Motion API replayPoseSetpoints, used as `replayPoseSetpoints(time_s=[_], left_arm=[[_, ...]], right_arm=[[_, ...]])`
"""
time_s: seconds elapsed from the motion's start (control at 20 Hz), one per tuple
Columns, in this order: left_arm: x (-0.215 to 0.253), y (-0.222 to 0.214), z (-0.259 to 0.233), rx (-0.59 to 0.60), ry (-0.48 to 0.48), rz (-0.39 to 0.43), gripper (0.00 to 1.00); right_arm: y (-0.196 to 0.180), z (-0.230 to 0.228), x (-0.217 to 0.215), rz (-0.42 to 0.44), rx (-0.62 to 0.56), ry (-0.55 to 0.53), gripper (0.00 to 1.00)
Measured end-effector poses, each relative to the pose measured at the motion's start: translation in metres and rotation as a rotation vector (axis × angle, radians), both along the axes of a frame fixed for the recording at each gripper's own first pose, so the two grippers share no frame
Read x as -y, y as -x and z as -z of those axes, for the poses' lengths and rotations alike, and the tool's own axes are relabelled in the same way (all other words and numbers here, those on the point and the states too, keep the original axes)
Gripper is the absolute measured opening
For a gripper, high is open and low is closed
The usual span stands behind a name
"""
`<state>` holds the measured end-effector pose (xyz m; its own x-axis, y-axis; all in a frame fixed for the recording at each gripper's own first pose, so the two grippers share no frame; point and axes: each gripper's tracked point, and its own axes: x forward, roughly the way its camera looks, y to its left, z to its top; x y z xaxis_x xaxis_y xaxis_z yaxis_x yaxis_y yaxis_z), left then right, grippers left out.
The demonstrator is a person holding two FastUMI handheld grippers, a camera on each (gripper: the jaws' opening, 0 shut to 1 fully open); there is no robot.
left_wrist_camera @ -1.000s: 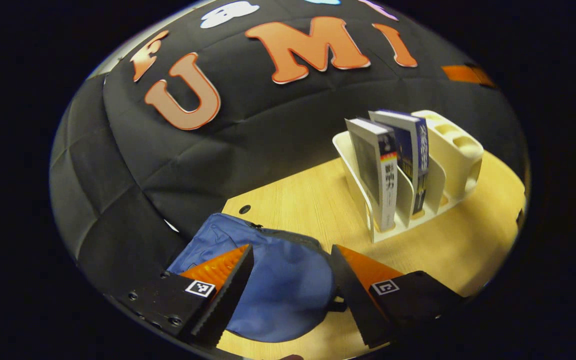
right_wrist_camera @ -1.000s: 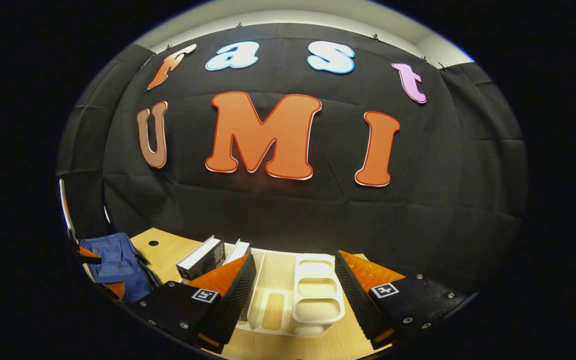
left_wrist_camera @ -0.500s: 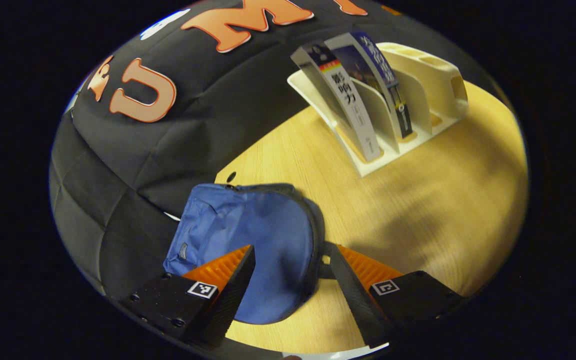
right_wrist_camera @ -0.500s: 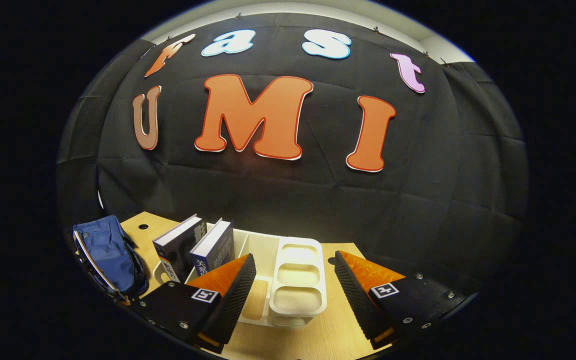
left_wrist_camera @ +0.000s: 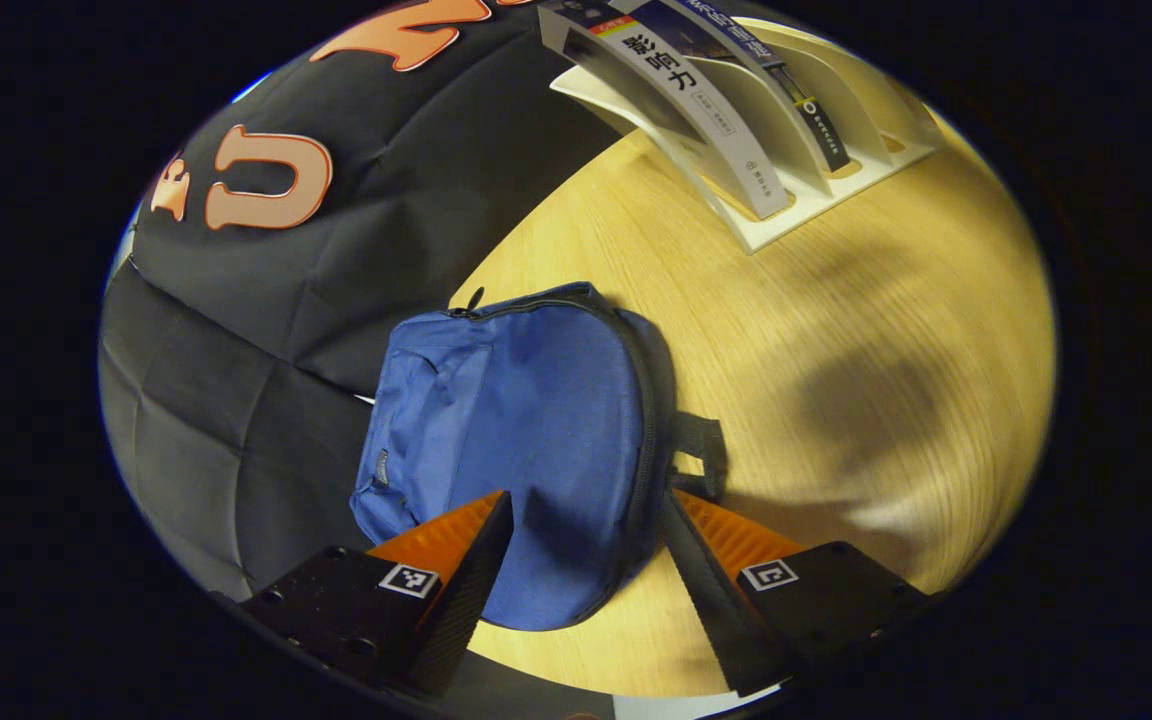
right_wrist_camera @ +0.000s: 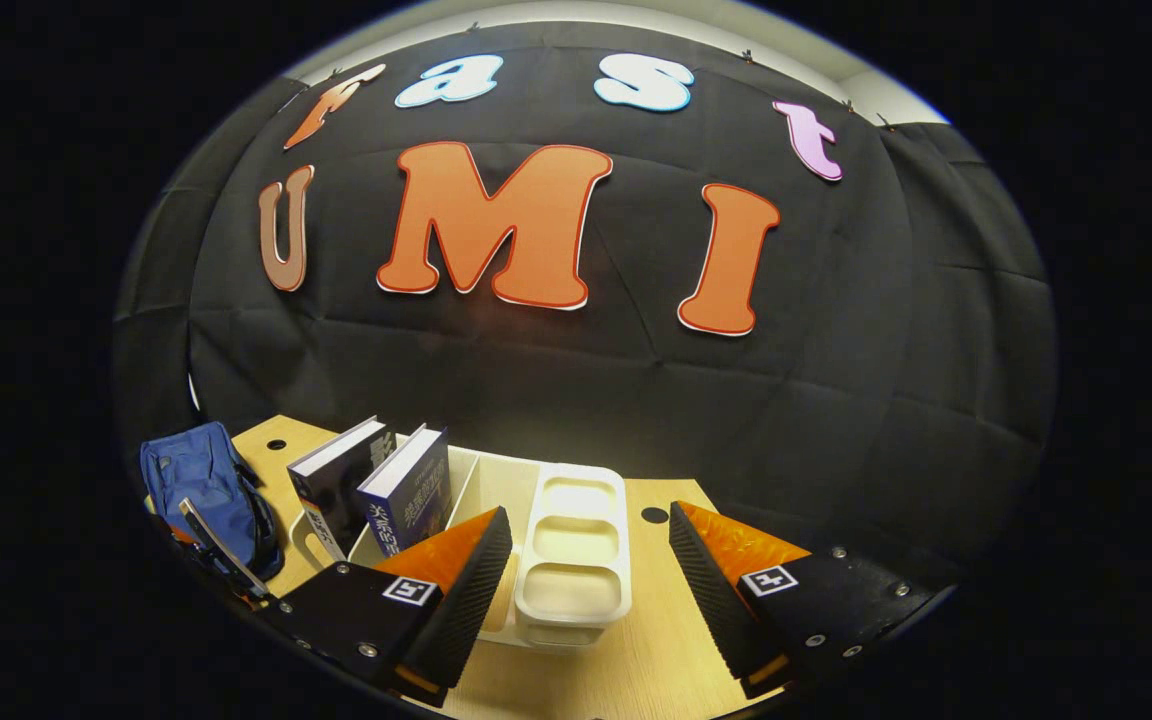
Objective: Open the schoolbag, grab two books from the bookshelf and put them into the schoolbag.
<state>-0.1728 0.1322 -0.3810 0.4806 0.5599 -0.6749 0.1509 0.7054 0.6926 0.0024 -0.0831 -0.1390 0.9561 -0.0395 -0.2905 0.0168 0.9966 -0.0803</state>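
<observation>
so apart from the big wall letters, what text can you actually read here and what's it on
"影响力": on the spine of the white-spined book, standing in the bookshelf.
Smaller print lower on that same spine: too small to read.
Spine of the dark blue book beside it: characters too blurred to read.
Small tag on the schoolbag: too small to read.

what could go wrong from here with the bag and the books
The schoolbag looks zipped shut and lies flat at the table edge by the wall, so a tug from the open left gripper might drag it off. The two books lean in the bookshelf; pulling one with the open right gripper may topple the other.
</observation>
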Motion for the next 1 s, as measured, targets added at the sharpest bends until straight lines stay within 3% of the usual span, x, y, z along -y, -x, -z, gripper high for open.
replayPoseSetpoints(time_s=[0.15,0.3,0.35,0.5,0.55,0.65,0.8,0.85,0.9,1.0], left_arm=[[-0.001,-0.001,-0.002,0.004,0.008,-0.008,0.92],[-0.001,-0.005,-0.003,-0.007,0.001,-0.005,0.78],[0.0,-0.006,-0.002,-0.014,0.007,-0.01,0.67],[-0.002,-0.008,-0.007,-0.004,0.013,-0.024,0.51],[-0.002,-0.007,-0.008,-0.006,0.024,-0.032,0.28],[-0.001,-0.011,-0.014,-0.005,0.045,-0.041,0.14],[-0.001,-0.016,-0.031,0.023,0.098,-0.061,0.11],[-0.002,-0.016,-0.038,0.033,0.111,-0.068,0.19],[-0.002,-0.019,-0.045,0.044,0.13,-0.068,0.09],[-0.006,-0.023,-0.056,0.061,0.162,-0.071,0.09]], right_arm=[[0.0,0.001,-0.005,-0.011,-0.003,0.001,0.94],[-0.001,0.002,-0.009,-0.02,-0.005,-0.002,0.94],[-0.001,0.002,-0.009,-0.022,-0.005,-0.004,0.94],[-0.002,0.002,-0.012,-0.026,-0.008,-0.005,0.94],[-0.002,0.003,-0.012,-0.027,-0.008,-0.005,0.94],[-0.003,0.002,-0.014,-0.031,-0.009,-0.007,0.94],[-0.005,0.001,-0.019,-0.037,-0.009,-0.015,0.94],[-0.005,0.001,-0.02,-0.04,-0.011,-0.016,0.94],[-0.005,0.001,-0.022,-0.039,-0.015,-0.015,0.94],[-0.006,-0.003,-0.027,-0.05,-0.007,-0.008,0.94]])
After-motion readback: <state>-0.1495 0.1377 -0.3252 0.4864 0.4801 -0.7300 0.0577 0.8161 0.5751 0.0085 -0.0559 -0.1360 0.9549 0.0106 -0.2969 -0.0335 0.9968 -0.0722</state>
